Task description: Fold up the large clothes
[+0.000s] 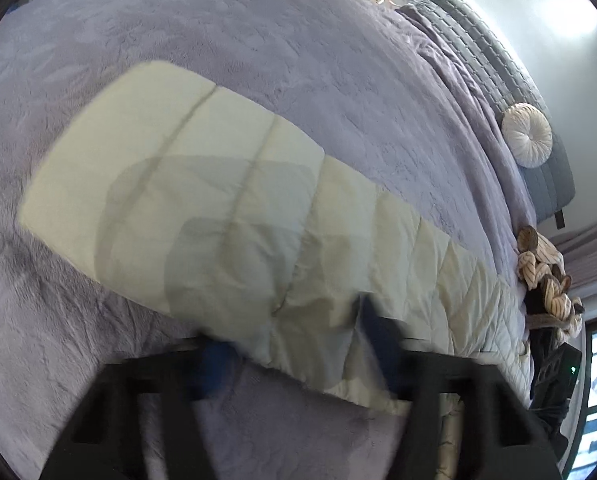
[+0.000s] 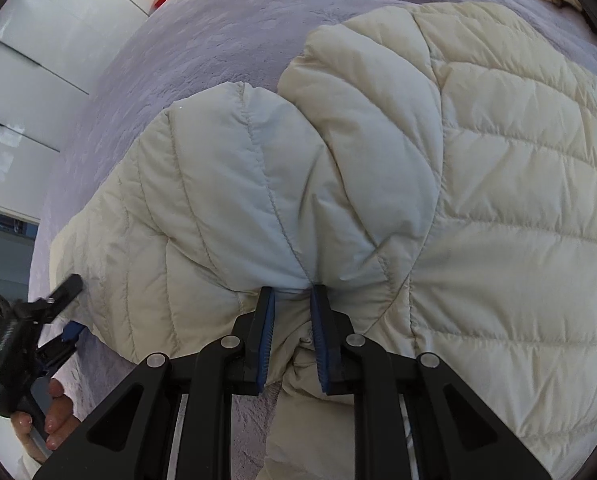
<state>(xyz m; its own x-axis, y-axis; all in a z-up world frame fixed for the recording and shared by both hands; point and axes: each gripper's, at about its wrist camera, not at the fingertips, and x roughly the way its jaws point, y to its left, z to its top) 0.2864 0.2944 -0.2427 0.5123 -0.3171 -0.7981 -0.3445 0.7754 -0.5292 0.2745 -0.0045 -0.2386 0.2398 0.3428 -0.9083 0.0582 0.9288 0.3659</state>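
A cream quilted jacket (image 2: 438, 184) is spread on a bed covered by a lavender blanket (image 1: 258, 40). A gathered fold of the jacket is pinched between the jaws of the right gripper (image 2: 292, 292). The left gripper (image 1: 294, 344) is blurred at the jacket's edge, jaws spread around it. A round white cushion (image 1: 527, 134) is seen near the headboard.
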